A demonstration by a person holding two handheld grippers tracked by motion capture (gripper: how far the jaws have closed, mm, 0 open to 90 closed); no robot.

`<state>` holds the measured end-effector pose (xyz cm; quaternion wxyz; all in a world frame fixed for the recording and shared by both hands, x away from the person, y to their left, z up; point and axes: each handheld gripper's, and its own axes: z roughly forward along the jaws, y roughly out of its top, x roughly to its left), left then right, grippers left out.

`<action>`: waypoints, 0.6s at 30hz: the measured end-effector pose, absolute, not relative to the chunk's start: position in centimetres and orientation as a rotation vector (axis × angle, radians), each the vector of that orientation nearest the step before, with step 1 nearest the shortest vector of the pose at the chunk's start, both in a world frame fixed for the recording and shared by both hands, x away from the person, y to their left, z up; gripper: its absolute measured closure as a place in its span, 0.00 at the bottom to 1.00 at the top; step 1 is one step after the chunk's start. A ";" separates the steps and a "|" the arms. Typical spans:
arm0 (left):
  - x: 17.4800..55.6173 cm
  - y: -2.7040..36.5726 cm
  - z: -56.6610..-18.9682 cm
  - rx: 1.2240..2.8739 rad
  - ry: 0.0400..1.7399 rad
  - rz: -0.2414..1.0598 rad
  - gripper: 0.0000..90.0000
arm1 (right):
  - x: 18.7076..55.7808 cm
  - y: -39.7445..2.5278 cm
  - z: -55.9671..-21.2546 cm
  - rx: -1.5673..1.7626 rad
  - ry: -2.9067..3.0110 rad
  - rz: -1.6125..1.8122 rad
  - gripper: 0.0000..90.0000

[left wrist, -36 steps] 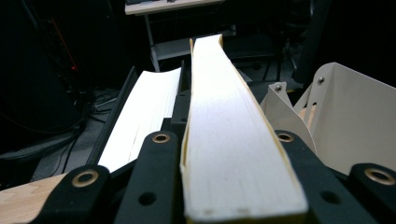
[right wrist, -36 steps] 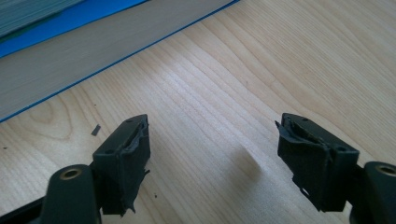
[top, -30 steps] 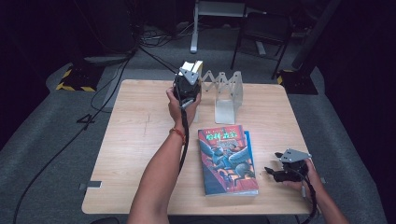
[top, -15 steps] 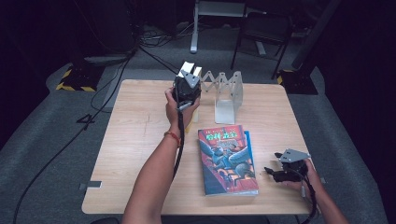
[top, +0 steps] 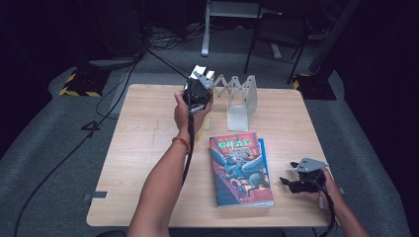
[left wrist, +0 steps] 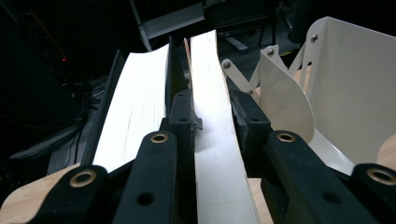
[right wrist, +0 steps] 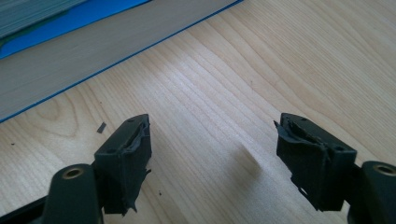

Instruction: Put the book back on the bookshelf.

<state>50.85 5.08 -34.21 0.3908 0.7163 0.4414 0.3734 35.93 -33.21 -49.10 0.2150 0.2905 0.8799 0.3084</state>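
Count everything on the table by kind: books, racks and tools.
Flat books: 2, illustrated book on blue book
Standing books: 2, clamped book and neighbour book
White rack: 1
Tools: 2, left tool and right tool
Total: 7

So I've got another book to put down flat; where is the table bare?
The table's left half is bare beside the left forearm. Near the rack it's crowded with upright books held by the left gripper; the book stack fills the middle.
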 end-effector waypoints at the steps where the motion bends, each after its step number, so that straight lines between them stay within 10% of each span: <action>1: 51.0 5.0 -34.2 1.810 1.129 0.948 0.81 | 35.9 -33.2 -49.1 0.805 2.441 0.856 0.30; 18: 53.6 3.8 -33.3 1.760 1.161 1.018 0.81 | 36.0 -33.5 -49.0 0.807 2.434 0.862 0.30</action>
